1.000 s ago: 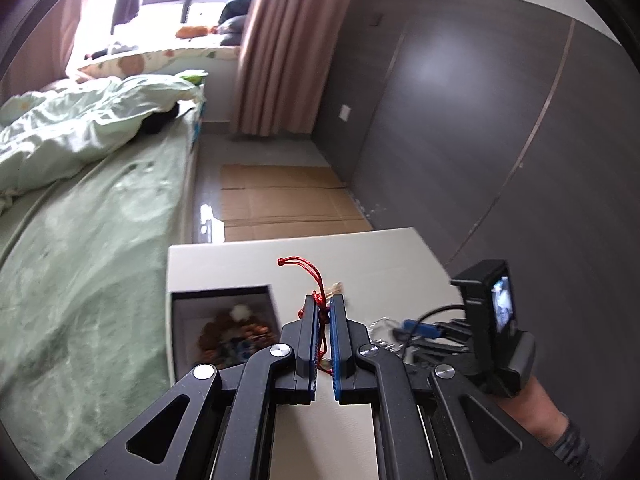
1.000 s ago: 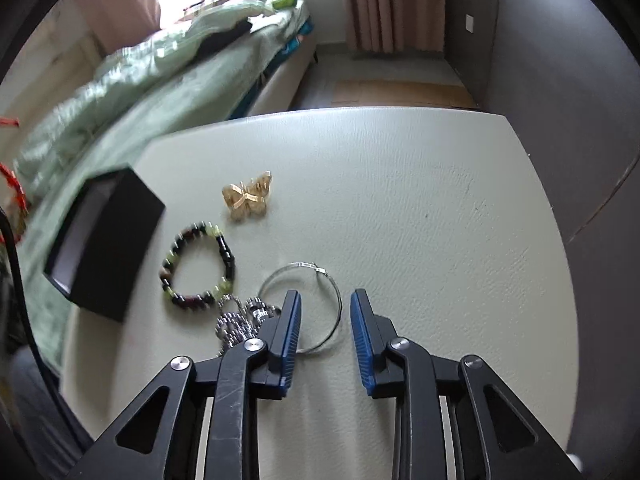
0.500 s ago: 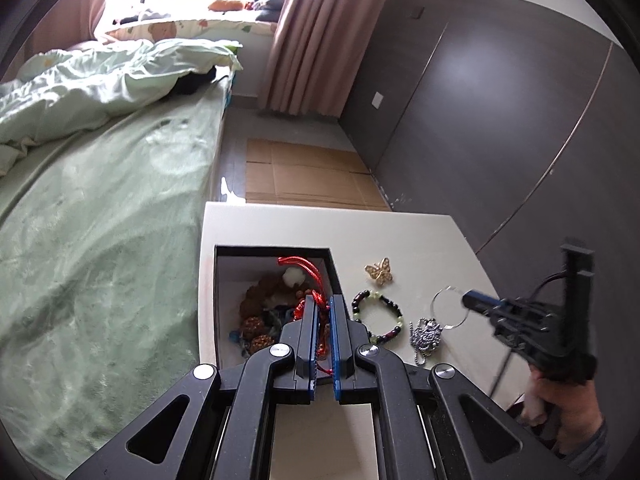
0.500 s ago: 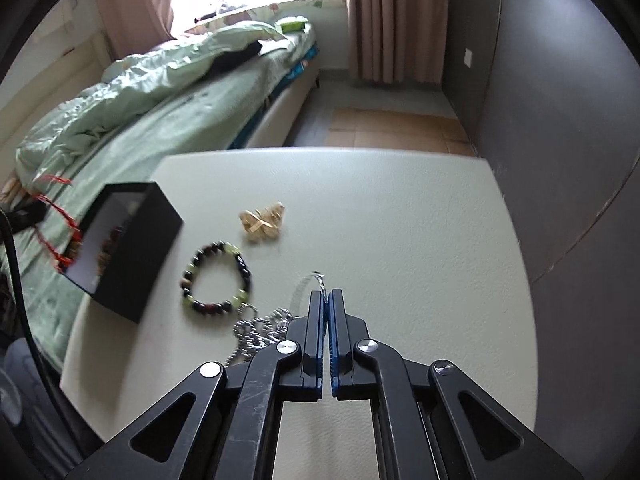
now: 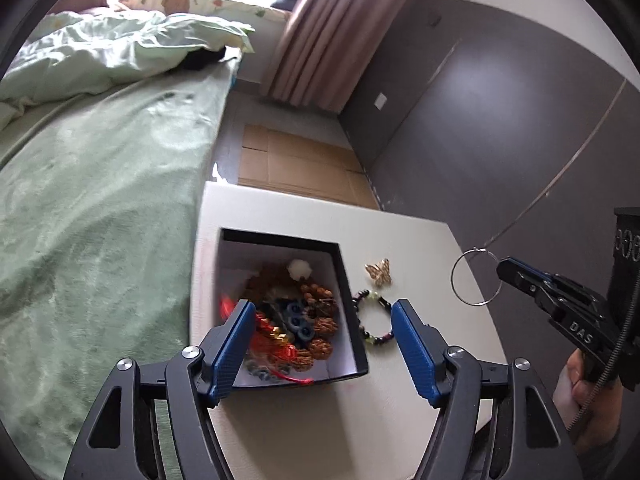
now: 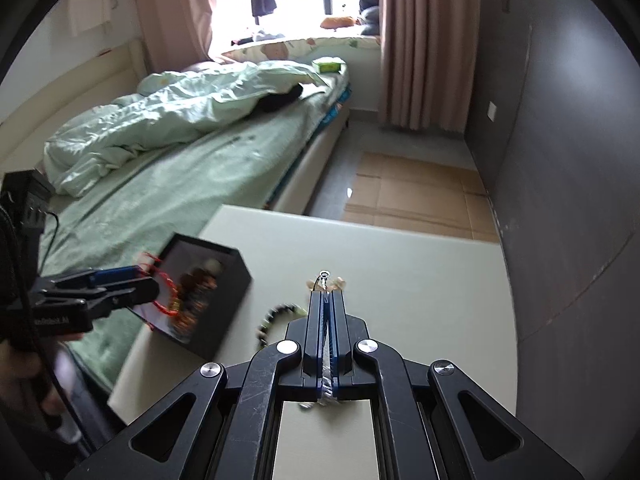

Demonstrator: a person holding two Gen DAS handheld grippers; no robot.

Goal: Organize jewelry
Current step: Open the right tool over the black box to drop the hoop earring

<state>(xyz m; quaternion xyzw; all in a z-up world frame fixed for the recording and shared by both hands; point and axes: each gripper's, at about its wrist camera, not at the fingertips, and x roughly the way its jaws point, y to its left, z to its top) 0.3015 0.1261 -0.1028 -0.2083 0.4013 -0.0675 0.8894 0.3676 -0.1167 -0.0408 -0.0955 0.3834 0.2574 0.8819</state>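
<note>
My left gripper [image 5: 323,306] hovers over the open black box [image 5: 348,280] and its jaws are opening. The red cord bracelet [image 5: 280,376] has left the pads and drops among the beaded pieces in the box. My right gripper [image 6: 327,296] is shut on a silver ring [image 5: 476,276], which hangs from its tips above the white table [image 5: 300,432]; its chain [image 6: 327,360] shows between the pads. A dark bead bracelet [image 5: 374,316] and a gold butterfly brooch [image 5: 379,273] lie on the table just right of the box.
A bed with a green blanket [image 5: 100,220] runs along the table's left side. Grey wall panels [image 5: 500,140] stand to the right. Flattened cardboard [image 6: 416,192] covers the floor beyond the table's far edge. A hand [image 5: 592,408] grips the right tool.
My left jaws have gone from shut on the red cord to wide apart, letting it fall into the box. My right gripper closed on the silver ring and lifted it off the table.
</note>
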